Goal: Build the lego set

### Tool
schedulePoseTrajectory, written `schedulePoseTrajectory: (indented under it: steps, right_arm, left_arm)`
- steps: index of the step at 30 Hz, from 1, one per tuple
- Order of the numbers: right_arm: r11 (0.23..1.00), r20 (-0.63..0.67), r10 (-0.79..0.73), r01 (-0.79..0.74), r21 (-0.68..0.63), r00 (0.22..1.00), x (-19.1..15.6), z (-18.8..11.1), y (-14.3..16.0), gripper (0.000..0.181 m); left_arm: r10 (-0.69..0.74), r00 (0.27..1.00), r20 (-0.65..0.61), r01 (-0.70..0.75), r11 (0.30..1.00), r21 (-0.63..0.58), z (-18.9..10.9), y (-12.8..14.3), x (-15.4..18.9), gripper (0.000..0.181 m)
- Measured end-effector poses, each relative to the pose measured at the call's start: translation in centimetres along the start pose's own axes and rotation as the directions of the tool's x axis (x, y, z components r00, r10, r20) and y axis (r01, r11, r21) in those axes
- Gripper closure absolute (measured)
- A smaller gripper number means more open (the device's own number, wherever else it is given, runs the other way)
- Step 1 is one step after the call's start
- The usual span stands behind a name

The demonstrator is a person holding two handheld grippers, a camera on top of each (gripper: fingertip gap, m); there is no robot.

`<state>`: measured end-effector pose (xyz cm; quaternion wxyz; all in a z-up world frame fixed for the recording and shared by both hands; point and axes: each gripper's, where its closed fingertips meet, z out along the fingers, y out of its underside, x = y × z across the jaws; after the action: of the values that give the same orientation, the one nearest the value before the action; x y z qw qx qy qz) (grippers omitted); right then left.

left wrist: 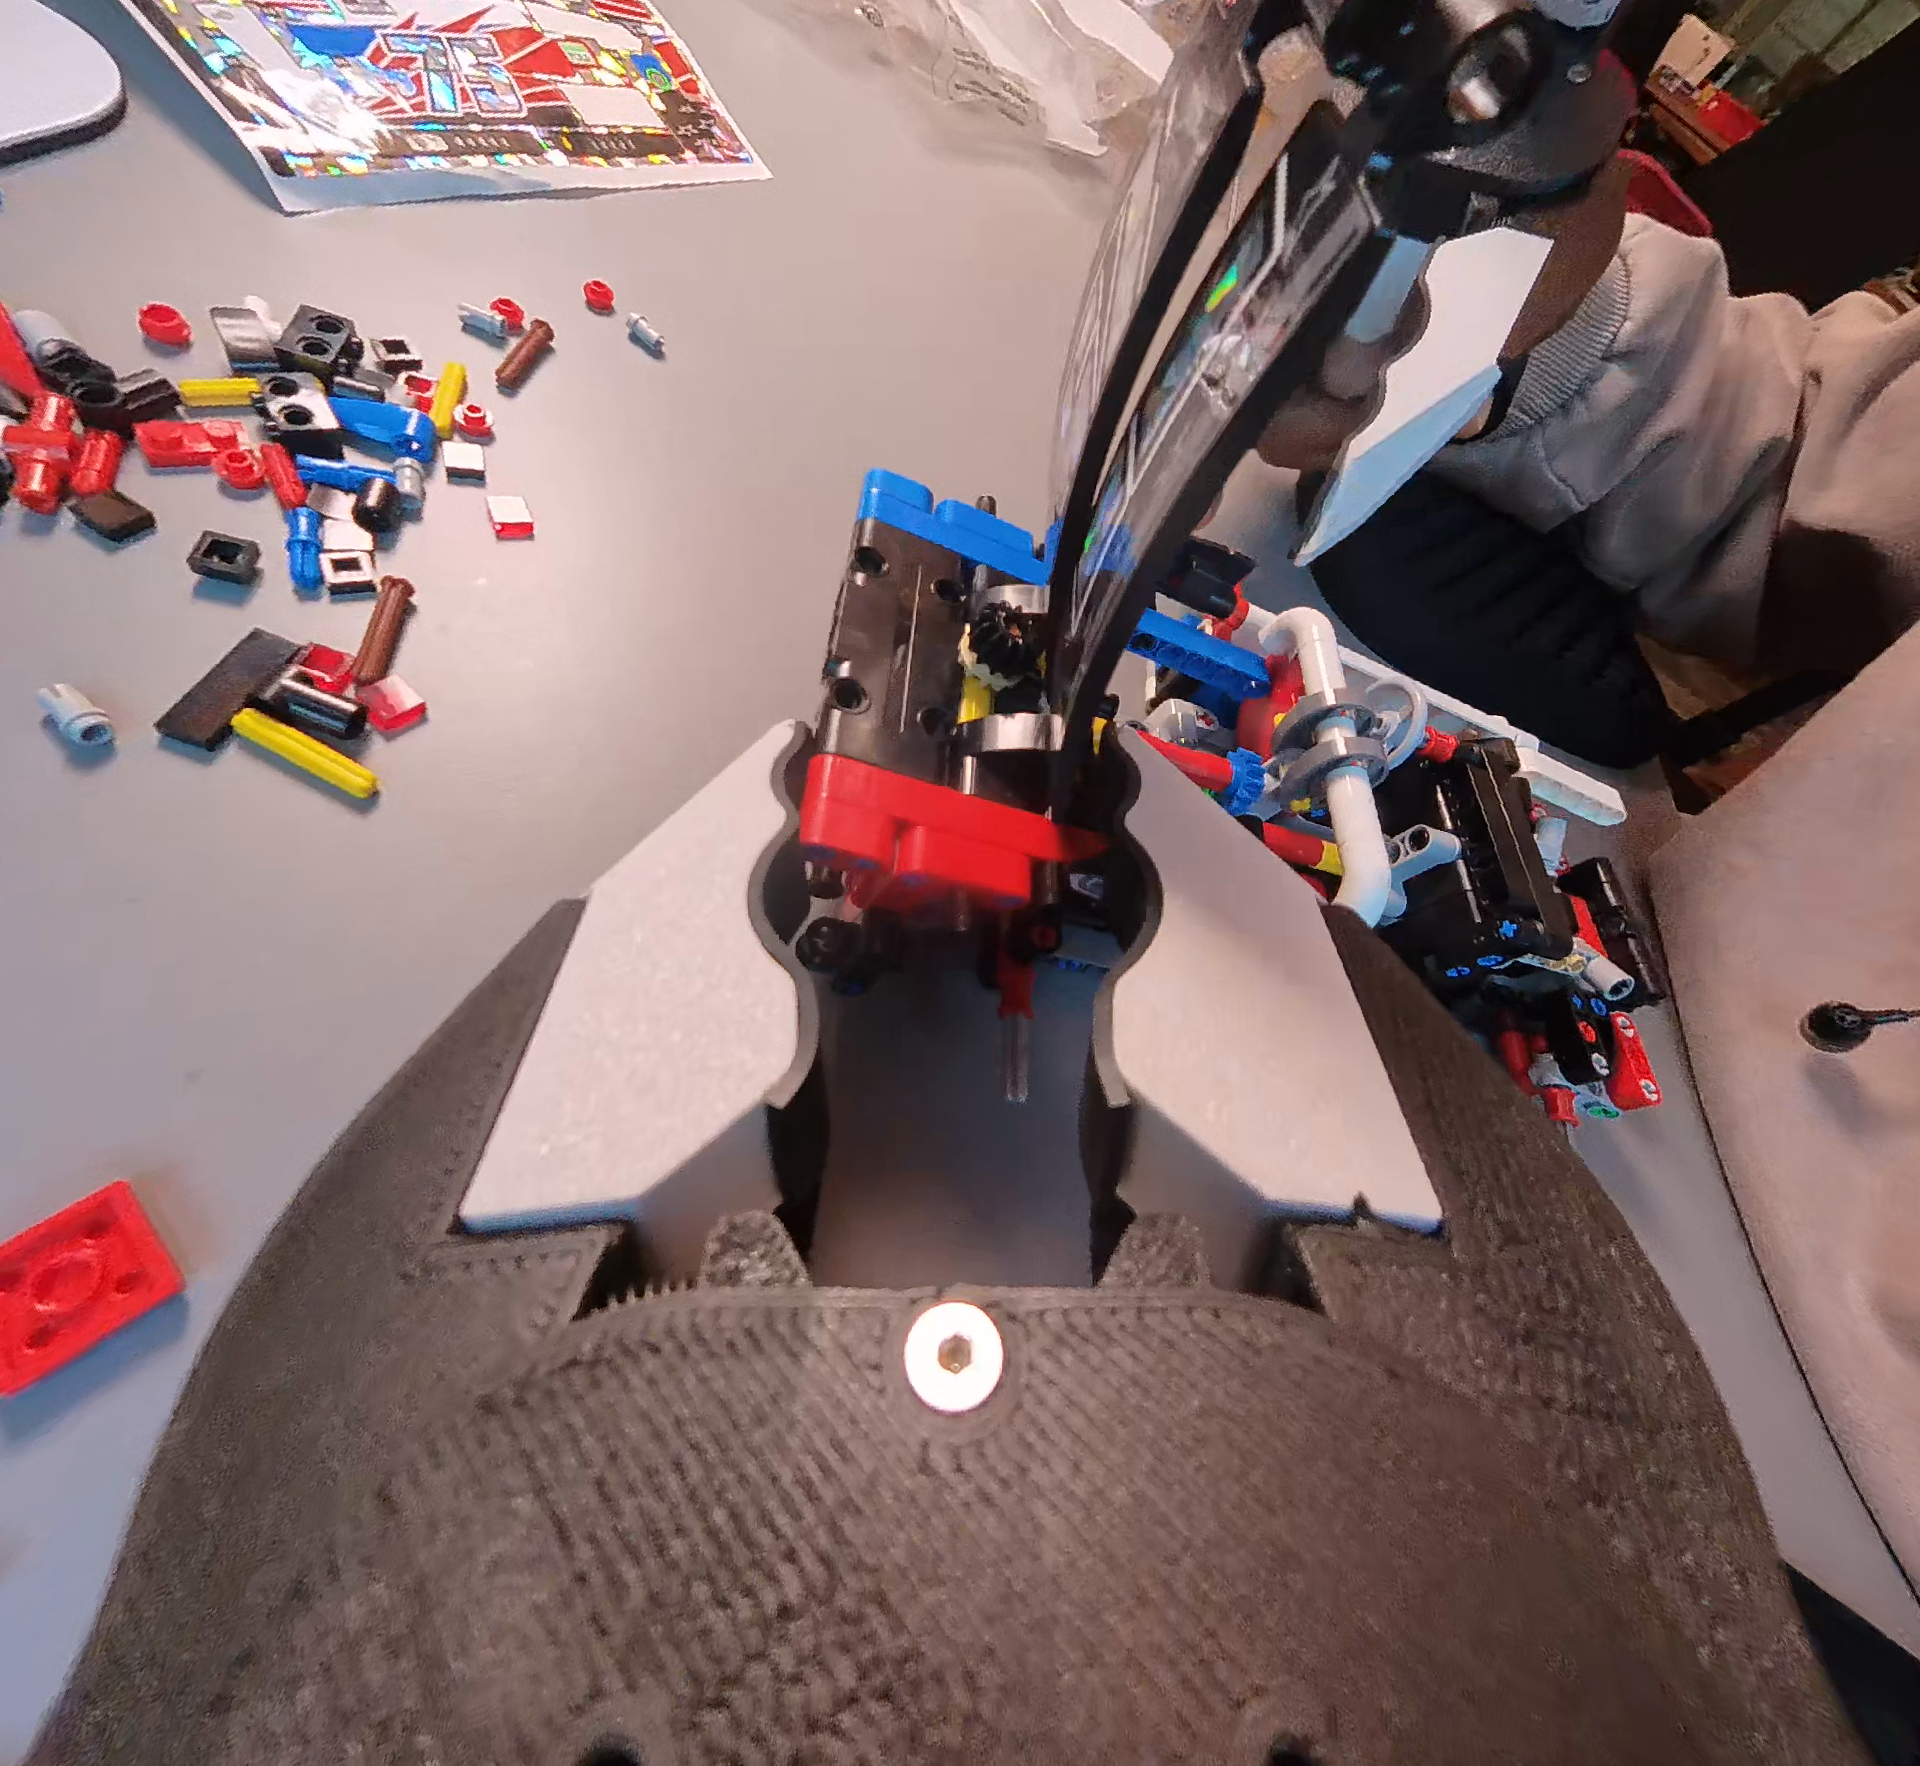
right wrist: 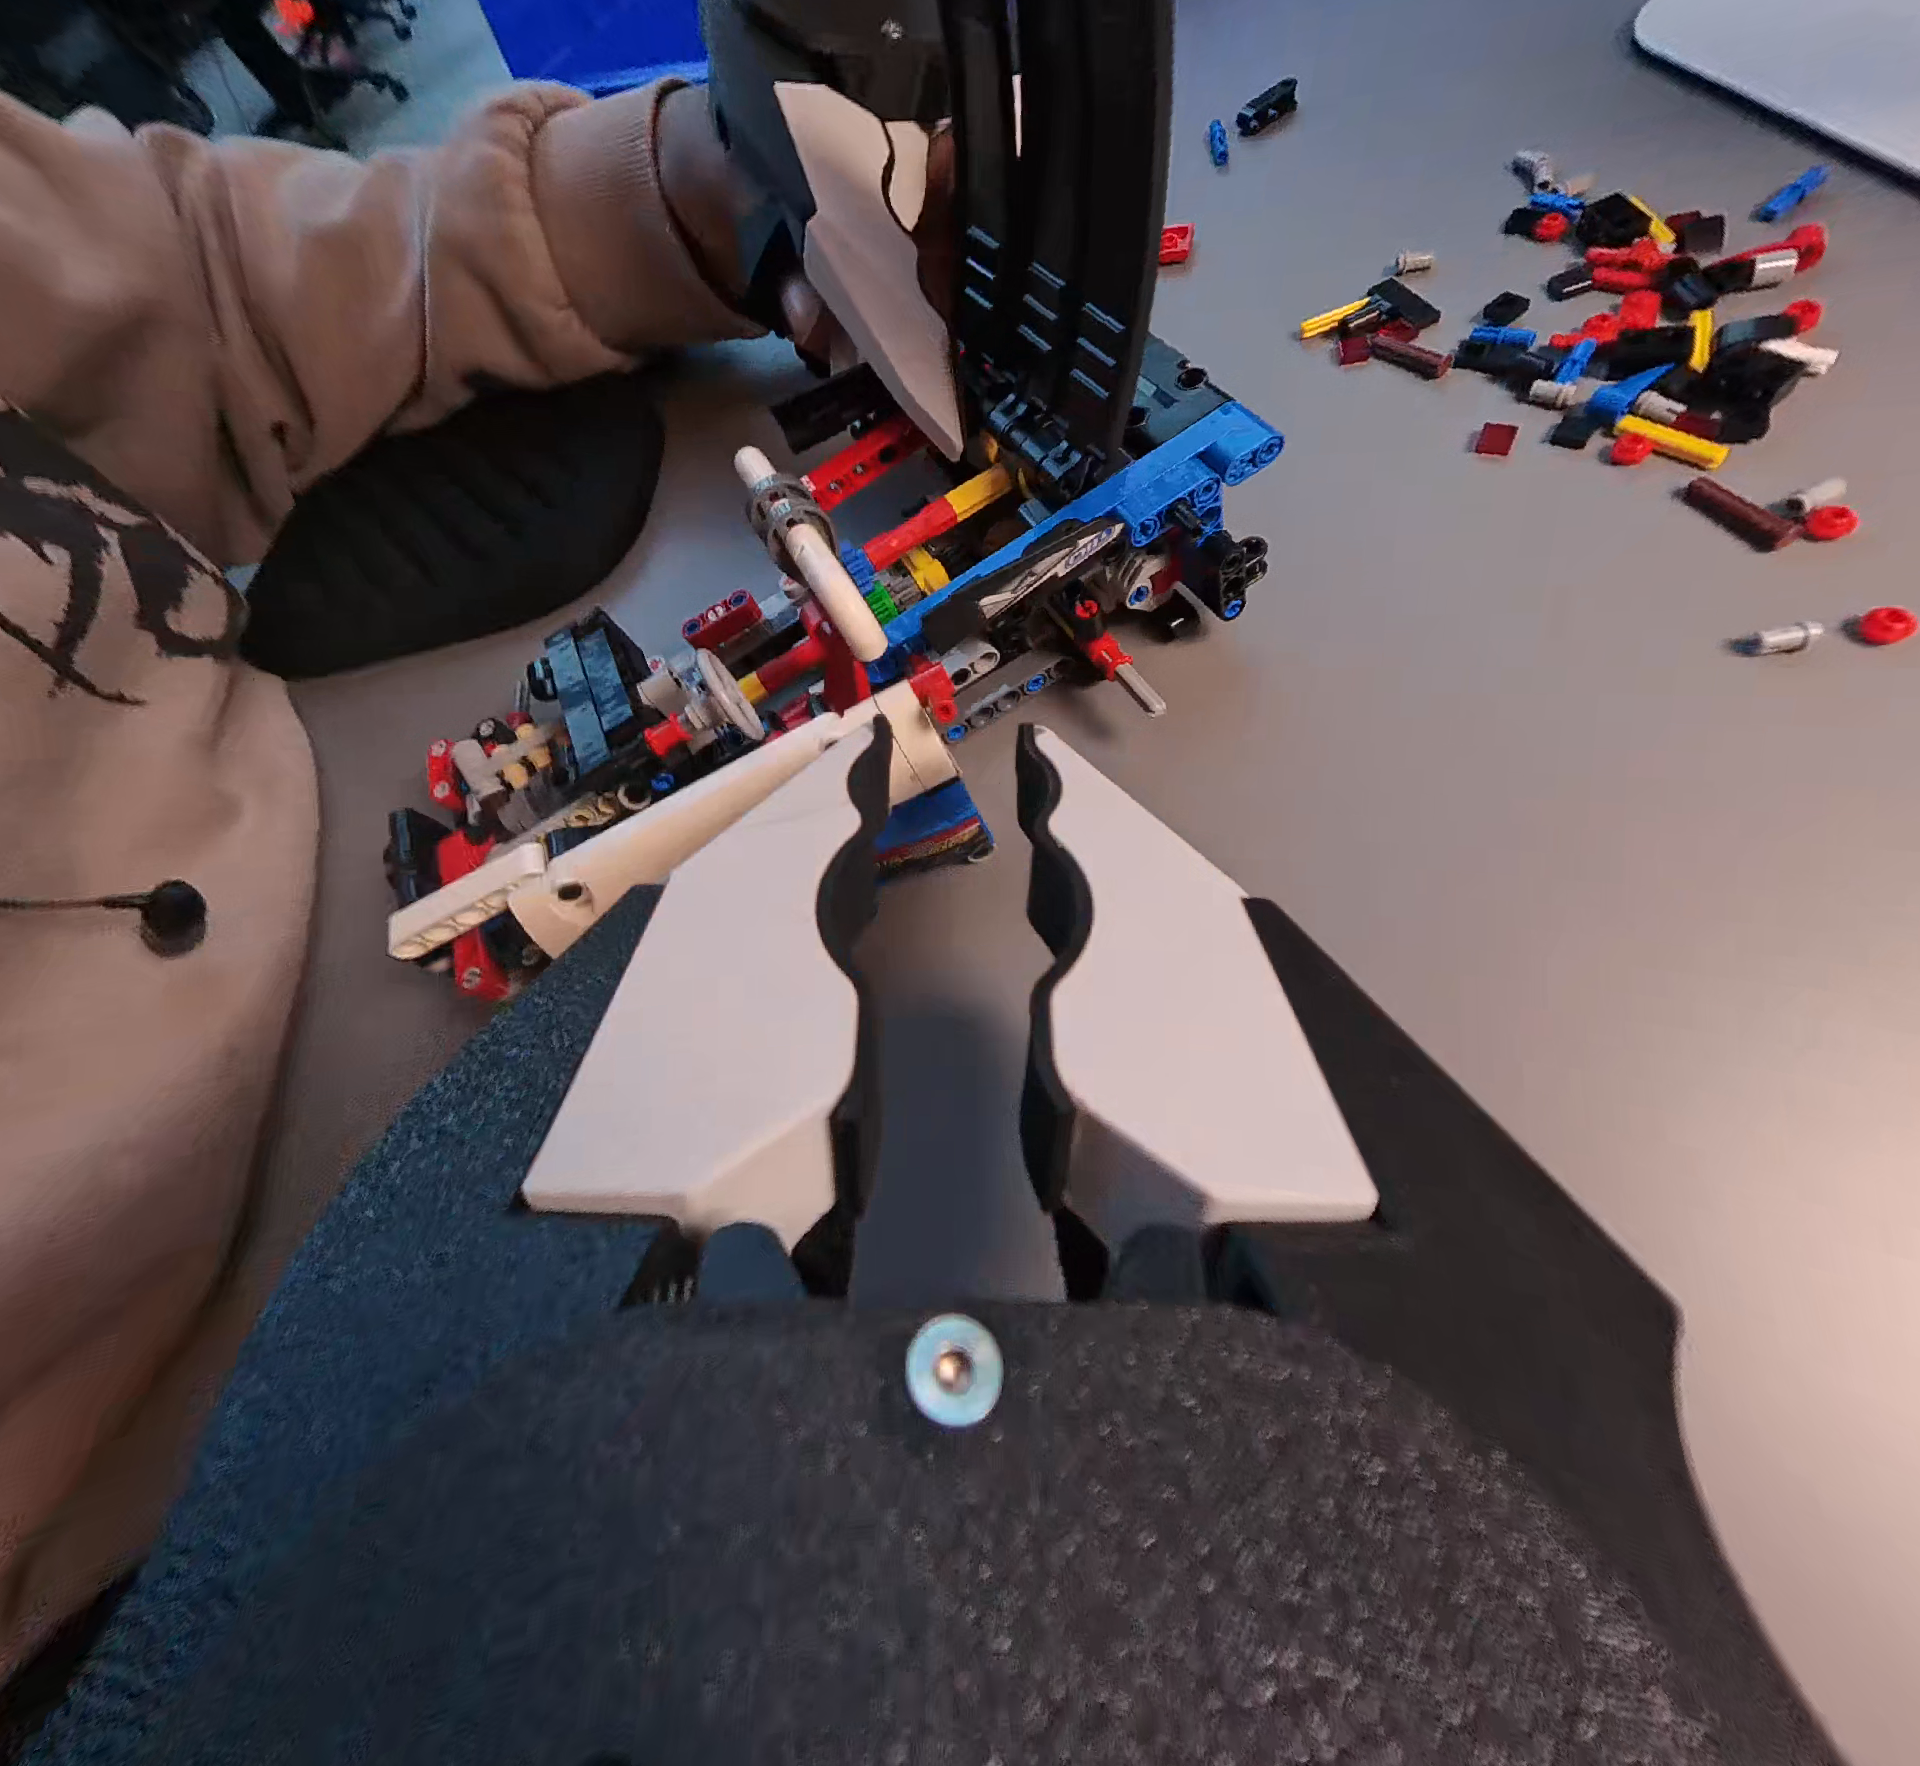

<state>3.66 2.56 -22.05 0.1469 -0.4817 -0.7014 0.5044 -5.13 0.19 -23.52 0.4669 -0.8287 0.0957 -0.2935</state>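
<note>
- Plainly the worktop [left wrist: 675, 469] should take the load: the model [left wrist: 904, 636] lies on it in the middle, so keep it flat there and do not lift it.
- Judging by the layout, the step is seating the tall black panel [left wrist: 1143, 366], which stands up from the model's blue-and-black end. Press along its length towards its foot; pushing sideways would likely lever it off.
- Left gripper [left wrist: 956, 750]: its jaws straddle the red-and-black end and seem to pinch it. Hold that clamp as the brace, squeezing only the solid frame and not the grey axle that sticks out.
- Right gripper [right wrist: 954, 734]: its jaws are slightly spread and empty, just beside the model's white side piece. Steer clear of that piece and the white hose.
- Loose parts [left wrist: 260, 449] lie well apart; take the next one only after the panel sits firm.
</note>
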Motion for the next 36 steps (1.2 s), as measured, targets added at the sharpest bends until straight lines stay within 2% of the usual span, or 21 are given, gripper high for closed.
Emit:
schedulePoseTrajectory:
  steps: [4, 7, 11, 14, 18, 21, 23, 25, 27, 29, 31, 34, 36]
  right_arm:
    - [0.996, 0.033, -0.094, 0.095, -0.006, 0.995, -0.5, 0.8, 0.2, 0.163]
    - [0.994, 0.076, -0.104, 0.106, -0.016, 0.992, -0.4, 1.5, 0.3, 0.177]
    - [0.998, 0.123, -0.062, 0.061, 0.008, 0.990, -0.5, 1.5, 0.3, 0.179]
    - [0.999, 0.172, 0.028, -0.032, 0.025, 0.985, -1.2, 1.5, 0.6, 0.180]
    - [0.991, 0.192, 0.108, -0.121, 0.053, 0.975, -0.9, 1.1, 0.3, 0.180]
    - [0.980, 0.228, 0.166, -0.186, 0.069, 0.959, -1.0, 0.7, 0.2, 0.180]
    - [0.973, 0.242, 0.186, -0.213, 0.088, 0.952, -1.0, 0.5, -0.1, 0.179]
    - [0.963, 0.264, 0.217, -0.251, 0.102, 0.940, -1.0, 0.3, -0.5, 0.180]
    - [0.950, 0.269, 0.268, -0.299, 0.084, 0.925, -0.7, 0.4, -0.4, 0.180]
    - [0.929, 0.273, 0.334, -0.363, 0.066, 0.902, -0.3, 0.5, -0.2, 0.180]
    - [0.897, 0.265, 0.410, -0.438, 0.057, 0.873, 0.3, 0.6, -0.2, 0.180]
    - [0.816, 0.287, 0.534, -0.574, 0.074, 0.795, 1.0, 0.4, -0.5, 0.180]
    - [0.781, 0.297, 0.579, -0.621, 0.066, 0.759, 1.0, 0.5, -0.3, 0.180]
  left_arm:
    - [0.008, 0.999, -0.045, -0.009, 1.000, -0.018, 0.4, -0.1, 0.2, 0.129]
    - [0.009, 0.997, -0.079, -0.011, 0.999, -0.031, 0.6, -0.1, 0.3, 0.129]
    - [-0.002, 0.994, -0.111, -0.003, 0.999, -0.045, 0.8, -0.1, 0.4, 0.129]
    - [-0.008, 0.995, -0.104, 0.003, 0.999, -0.044, 0.8, -0.2, 0.3, 0.128]
    - [-0.024, 0.998, -0.062, 0.025, 0.999, 0.027, -0.4, -1.1, 0.3, 0.118]
    - [-0.045, 0.997, 0.057, 0.040, 0.995, 0.090, -2.8, -1.7, -0.3, 0.116]
    - [-0.035, 0.986, 0.161, 0.016, 0.993, 0.119, -4.5, -1.9, 0.1, 0.120]
    - [0.018, 0.977, 0.213, -0.047, 0.990, 0.133, -5.4, -2.3, 2.4, 0.131]
    - [0.118, 0.968, 0.222, -0.144, 0.984, 0.104, -4.8, -2.5, 5.7, 0.140]
    - [0.192, 0.947, 0.257, -0.204, 0.979, 0.021, -3.2, -1.9, 7.3, 0.146]
    - [0.255, 0.930, 0.265, -0.243, 0.967, -0.079, -1.3, -0.9, 7.8, 0.144]
    - [0.379, 0.872, 0.309, -0.329, 0.922, -0.204, 0.3, 0.0, 6.5, 0.145]
    - [0.424, 0.869, 0.256, -0.368, 0.899, -0.240, 1.0, 0.2, 6.9, 0.154]
